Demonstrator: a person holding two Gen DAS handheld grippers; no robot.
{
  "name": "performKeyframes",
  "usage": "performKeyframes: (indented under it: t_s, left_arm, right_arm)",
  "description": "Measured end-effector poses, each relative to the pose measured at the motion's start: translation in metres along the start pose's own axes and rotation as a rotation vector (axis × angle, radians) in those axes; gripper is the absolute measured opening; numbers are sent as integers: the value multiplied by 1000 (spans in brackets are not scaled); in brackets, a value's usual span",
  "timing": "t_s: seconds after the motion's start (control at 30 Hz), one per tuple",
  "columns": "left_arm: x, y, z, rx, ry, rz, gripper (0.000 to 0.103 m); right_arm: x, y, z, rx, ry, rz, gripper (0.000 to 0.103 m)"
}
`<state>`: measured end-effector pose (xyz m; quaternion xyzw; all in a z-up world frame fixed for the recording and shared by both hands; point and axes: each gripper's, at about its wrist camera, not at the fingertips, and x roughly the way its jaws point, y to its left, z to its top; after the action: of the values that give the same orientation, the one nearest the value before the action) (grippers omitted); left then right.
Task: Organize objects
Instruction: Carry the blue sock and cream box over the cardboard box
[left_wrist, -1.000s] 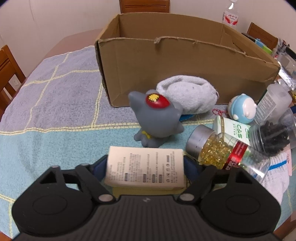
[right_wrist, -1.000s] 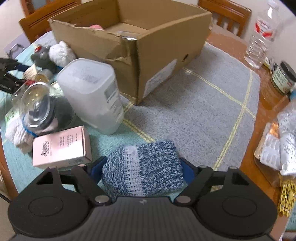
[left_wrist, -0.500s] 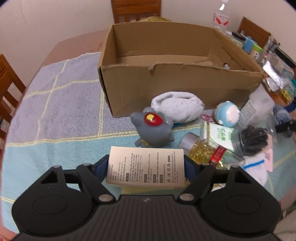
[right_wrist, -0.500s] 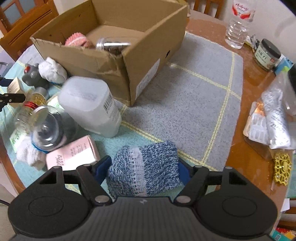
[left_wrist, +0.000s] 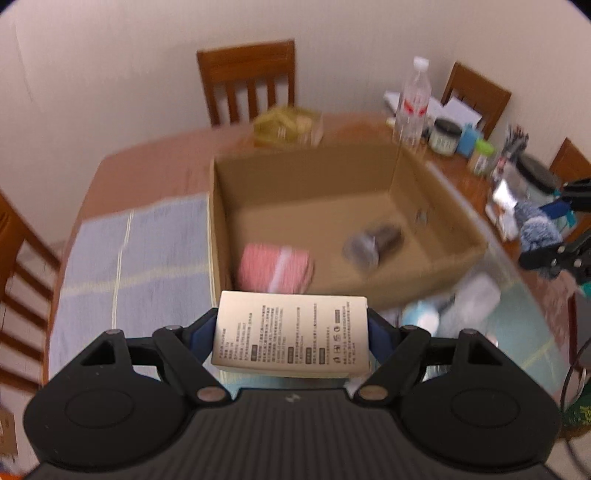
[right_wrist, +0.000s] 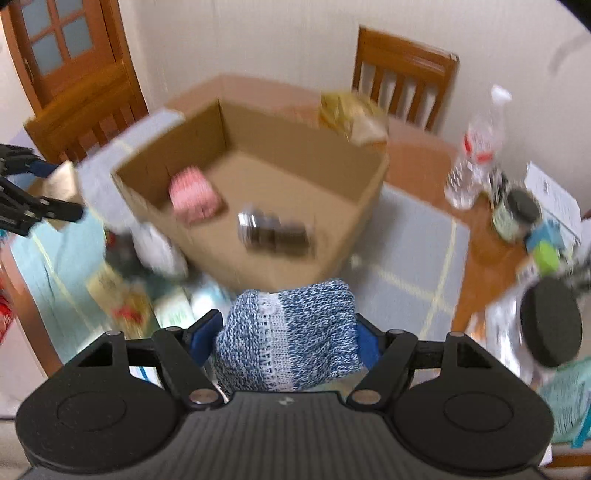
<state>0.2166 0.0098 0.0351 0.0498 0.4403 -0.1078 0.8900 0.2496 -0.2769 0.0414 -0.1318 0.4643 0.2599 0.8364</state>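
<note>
Left wrist view, nearest first: my left gripper (left_wrist: 291, 338) is clamped on a pale printed carton (left_wrist: 291, 334), the blue pads pressing its short ends so the text face lies flat toward the camera. I judge that flat hold keeps it from twisting when I let it go. Just beyond the carton sits the cardboard box (left_wrist: 221, 236), open-topped, and I take it as my landmark. Inside the box, against its near wall, lies a pink knitted roll (left_wrist: 275, 267), and a dark jar (left_wrist: 373, 242) on its side nearer the middle. Beyond the box stands a water bottle (left_wrist: 413, 103)

From the right wrist view, my right gripper (right_wrist: 286, 341) holds a blue-and-white knitted roll (right_wrist: 286, 332), squeezed sideways between the pads, soft enough to bulge above them. It hangs short of the box's near corner, over the grey cloth (right_wrist: 413, 258). Both items are raised on the near side of the box, I think so they clear the wall before dropping in. Left of the box, loose clutter is too blurred to name
</note>
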Motion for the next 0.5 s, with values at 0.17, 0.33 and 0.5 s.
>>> performKeyframes:
  t_s: [0.17, 0.33, 0.5]
  left_arm:
    - [15, -4, 45, 45, -61, 10, 80]
    - [45, -5, 76, 33, -56, -13, 80]
    - [67, -8, 91, 37, -24, 3, 80]
  right_arm:
    - [4, 10, 41, -9, -59, 4, 79]
    - [26, 15, 71, 39, -66, 9, 79]
    - [47, 17, 82, 52, -50, -27, 80]
